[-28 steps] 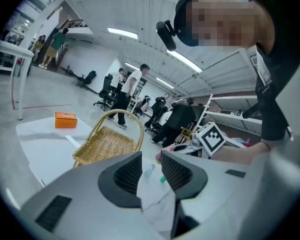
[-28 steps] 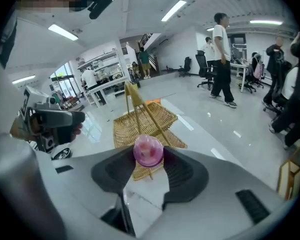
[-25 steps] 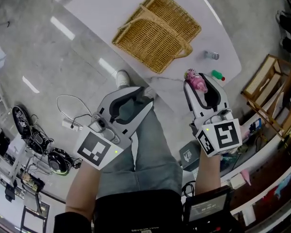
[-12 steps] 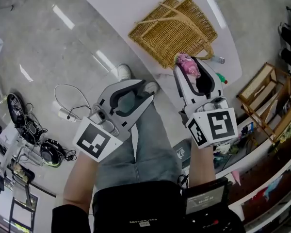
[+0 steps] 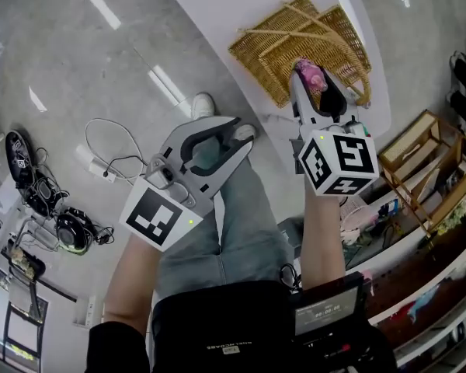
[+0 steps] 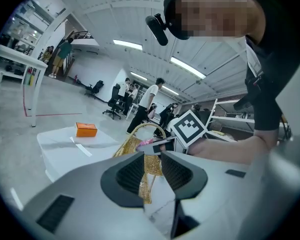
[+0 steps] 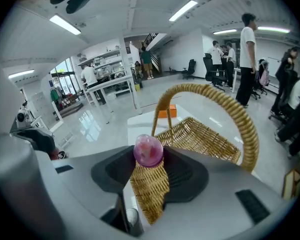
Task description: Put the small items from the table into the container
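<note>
A woven wicker basket (image 5: 295, 41) with a hoop handle sits on the white table (image 5: 233, 6). My right gripper (image 5: 311, 80) hangs at the basket's near rim, shut on a small pink translucent ball (image 5: 308, 72). In the right gripper view the pink ball (image 7: 148, 149) sits pinched between the pads of the right gripper (image 7: 149, 160), with the basket (image 7: 205, 139) just beyond. My left gripper (image 5: 239, 130) is off the table's edge over the floor. In the left gripper view the left gripper (image 6: 153, 159) shows a narrow gap and holds nothing.
An orange box (image 6: 86, 129) lies on the far side of the table. Cables (image 5: 101, 162) and gear lie on the floor at left. Wooden shelving (image 5: 419, 162) stands at right. Several people stand in the room behind.
Both grippers have moved toward the table. The right one carried the pink ball from beside the basket up to its near rim. Its grip is unchanged.
</note>
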`<state>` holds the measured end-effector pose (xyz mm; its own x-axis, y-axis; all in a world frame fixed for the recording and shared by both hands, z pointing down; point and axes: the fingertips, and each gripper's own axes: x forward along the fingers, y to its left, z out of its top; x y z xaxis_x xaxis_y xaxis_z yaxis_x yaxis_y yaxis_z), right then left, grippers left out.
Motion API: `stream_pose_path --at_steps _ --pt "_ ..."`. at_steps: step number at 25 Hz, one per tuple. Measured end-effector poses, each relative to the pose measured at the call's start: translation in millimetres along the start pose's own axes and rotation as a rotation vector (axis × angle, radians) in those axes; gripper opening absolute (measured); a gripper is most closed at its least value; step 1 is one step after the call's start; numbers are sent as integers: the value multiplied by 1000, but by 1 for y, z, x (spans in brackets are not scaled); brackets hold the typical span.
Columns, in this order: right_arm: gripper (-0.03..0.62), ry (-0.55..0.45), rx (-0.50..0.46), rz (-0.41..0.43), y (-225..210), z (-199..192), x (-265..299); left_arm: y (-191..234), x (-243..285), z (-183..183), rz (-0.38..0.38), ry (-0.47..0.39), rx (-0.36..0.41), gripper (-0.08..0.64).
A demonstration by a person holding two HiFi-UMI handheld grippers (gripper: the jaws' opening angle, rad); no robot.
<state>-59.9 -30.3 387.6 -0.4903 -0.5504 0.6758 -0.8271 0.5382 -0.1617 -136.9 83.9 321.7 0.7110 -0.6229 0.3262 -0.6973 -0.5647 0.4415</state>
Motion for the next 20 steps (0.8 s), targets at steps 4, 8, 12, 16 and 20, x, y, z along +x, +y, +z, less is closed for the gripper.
stream_pose_path --at_steps 4,8,12,16,20 --pt "179 33 7 -20 -4 -6 15 7 -2 2 -7 -6 14 104" --pt "179 68 19 -35 -9 -13 27 13 -1 4 -10 -13 24 104" --pt "179 118 12 -31 -13 -23 37 16 2 6 -9 -24 29 104" --pt "179 141 -19 -38 -12 -25 42 15 1 6 -12 -27 40 104" --pt "179 161 -54 -28 -7 -27 46 15 3 5 -9 -25 29 104"
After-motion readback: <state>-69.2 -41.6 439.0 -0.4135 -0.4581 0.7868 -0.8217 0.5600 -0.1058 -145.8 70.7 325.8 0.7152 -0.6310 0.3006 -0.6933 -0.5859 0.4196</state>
